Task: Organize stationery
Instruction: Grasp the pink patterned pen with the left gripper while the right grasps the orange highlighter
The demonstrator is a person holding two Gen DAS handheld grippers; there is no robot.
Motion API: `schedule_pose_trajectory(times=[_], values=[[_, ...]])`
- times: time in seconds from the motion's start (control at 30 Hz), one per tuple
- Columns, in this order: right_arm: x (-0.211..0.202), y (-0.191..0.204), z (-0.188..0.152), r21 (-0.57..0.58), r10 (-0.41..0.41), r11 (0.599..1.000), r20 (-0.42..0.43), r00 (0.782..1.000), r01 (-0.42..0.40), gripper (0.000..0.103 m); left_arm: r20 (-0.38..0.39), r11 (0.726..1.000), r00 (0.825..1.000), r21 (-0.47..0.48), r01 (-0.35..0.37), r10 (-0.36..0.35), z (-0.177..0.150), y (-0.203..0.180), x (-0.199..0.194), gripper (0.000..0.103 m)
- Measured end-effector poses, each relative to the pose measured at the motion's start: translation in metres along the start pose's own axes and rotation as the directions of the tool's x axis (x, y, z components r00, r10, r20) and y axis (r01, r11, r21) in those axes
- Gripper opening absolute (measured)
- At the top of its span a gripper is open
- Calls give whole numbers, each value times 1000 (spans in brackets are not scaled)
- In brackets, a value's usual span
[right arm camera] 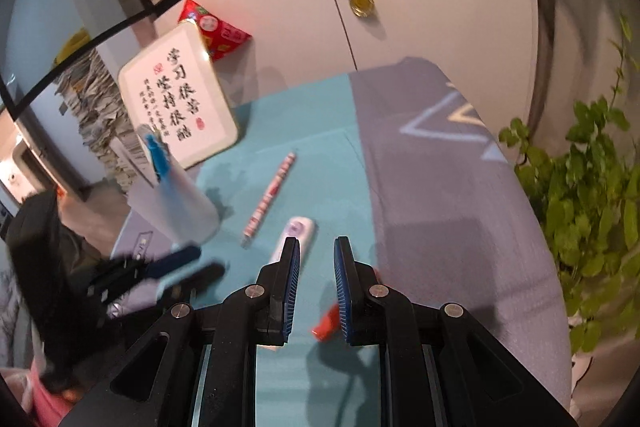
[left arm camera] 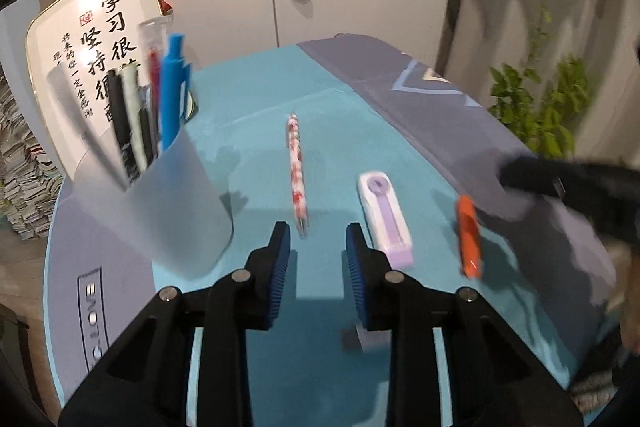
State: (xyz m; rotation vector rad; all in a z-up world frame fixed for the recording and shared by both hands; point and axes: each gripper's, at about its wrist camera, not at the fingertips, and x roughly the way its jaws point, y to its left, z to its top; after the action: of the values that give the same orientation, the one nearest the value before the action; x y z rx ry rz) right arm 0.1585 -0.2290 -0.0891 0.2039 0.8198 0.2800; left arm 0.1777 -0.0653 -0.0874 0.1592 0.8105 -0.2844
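- Round surface (left arm camera: 256, 99), covered in a blue and purple-grey mat.
- On the blue part, a frosted cup (left arm camera: 168, 211) full of pens, standing up at the left.
- Near the middle, a red-and-white pen (left arm camera: 297, 171) lying flat.
- Just right of it, a white and purple correction tape (left arm camera: 386, 219).
- Further right, an orange pen (left arm camera: 469, 237) near the edge of the purple-grey part.
- At the back left, a white sign (right arm camera: 180, 99) with black writing.

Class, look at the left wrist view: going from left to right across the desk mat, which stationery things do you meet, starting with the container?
Frosted pen holder → red-and-white patterned pen → white-and-purple correction tape → orange marker.
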Motion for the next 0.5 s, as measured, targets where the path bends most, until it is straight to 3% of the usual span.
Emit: schedule_pose_trajectory(times=[0.23,0.37,0.5], values=[[14,-15,-16,28,16,1000,-76,997,-13,16,-43,999,998,0,-45,45,17,3,28,25],[15,-19,-17,51,25,999,-79,997,-21,17,-95,999,995,-17,-39,37,14,6,42,9],[18,-17,-17,59,24,998,-89,996,-19,17,-94,999,995,-23,-34,32,11,6,43,7]])
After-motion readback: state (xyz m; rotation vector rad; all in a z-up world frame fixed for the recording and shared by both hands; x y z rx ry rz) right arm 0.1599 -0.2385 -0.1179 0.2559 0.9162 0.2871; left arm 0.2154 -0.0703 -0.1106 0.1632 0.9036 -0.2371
